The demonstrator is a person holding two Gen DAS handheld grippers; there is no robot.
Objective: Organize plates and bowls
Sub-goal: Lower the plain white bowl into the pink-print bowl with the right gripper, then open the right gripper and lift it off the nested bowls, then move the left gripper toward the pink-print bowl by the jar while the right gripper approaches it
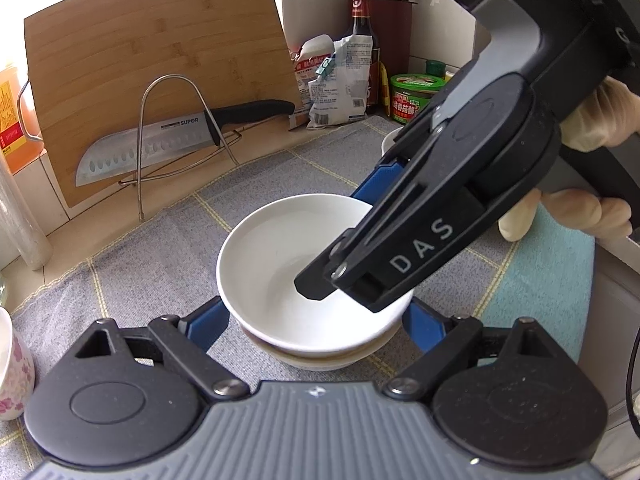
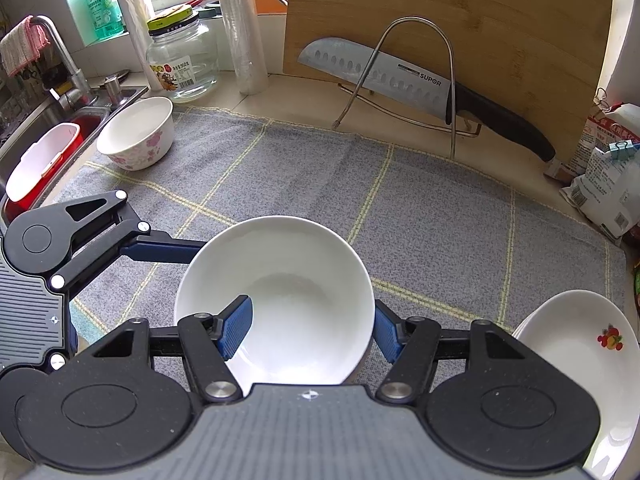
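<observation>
A plain white bowl (image 1: 280, 264) (image 2: 280, 296) sits nested on another white bowl (image 1: 320, 360) on the grey checked cloth (image 1: 152, 252). My left gripper (image 1: 316, 322) is open, its blue fingers on either side of the stack below the rim. My right gripper (image 2: 314, 330) reaches in from the right; one finger (image 2: 236, 328) is inside the top bowl and the other outside its wall, apart, so it looks open around the rim. A flowered bowl (image 2: 138, 136) stands at the cloth's far left. A fruit-print plate (image 2: 580, 364) lies at the right.
A bamboo cutting board (image 2: 460, 20) leans on the back wall with a knife (image 2: 400, 76) in a wire rack. A glass jar (image 2: 180, 60), plastic rolls and a sink (image 2: 48, 128) stand at the left. Food bags (image 1: 336, 80), a bottle and a jar stand at the right.
</observation>
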